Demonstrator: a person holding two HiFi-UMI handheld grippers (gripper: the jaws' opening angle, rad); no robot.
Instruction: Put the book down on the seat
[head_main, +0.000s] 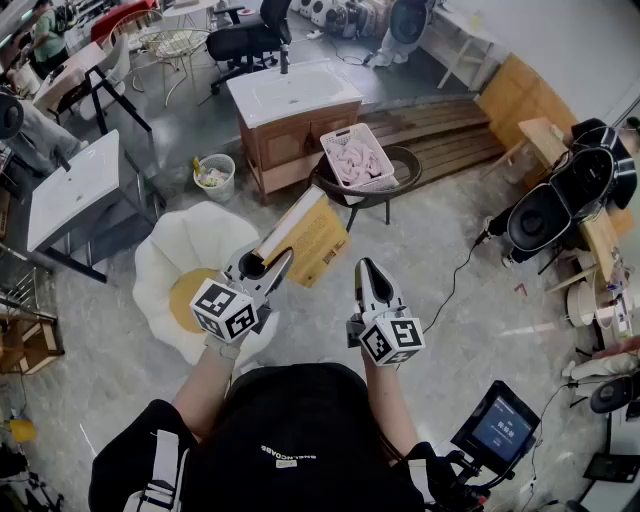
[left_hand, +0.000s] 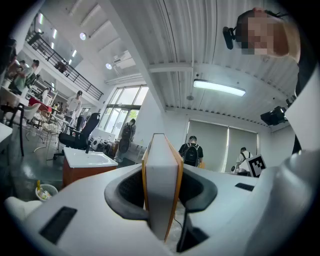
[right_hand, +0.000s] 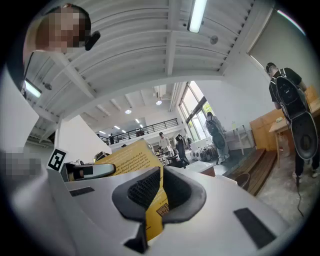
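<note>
A book (head_main: 312, 240) with a yellow-brown cover and white pages is held up in front of me. My left gripper (head_main: 262, 268) is shut on it; in the left gripper view the book's page edge (left_hand: 162, 185) stands upright between the pads. My right gripper (head_main: 366, 268) is just right of the book with its jaws close together. In the right gripper view a thin strip of the yellow cover (right_hand: 156, 207) lies between its pads, and the printed cover (right_hand: 127, 160) rises behind. The seat, a white shell-shaped chair (head_main: 165, 255) with a yellow cushion (head_main: 183, 297), is on the floor below my left gripper.
A wooden washbasin cabinet (head_main: 290, 120) stands ahead, with a white bin (head_main: 215, 178) to its left. A round dark chair carrying a white basket (head_main: 357, 158) is right of it. Speakers (head_main: 565, 195) and a cable are at the right, a white table (head_main: 70, 190) at the left.
</note>
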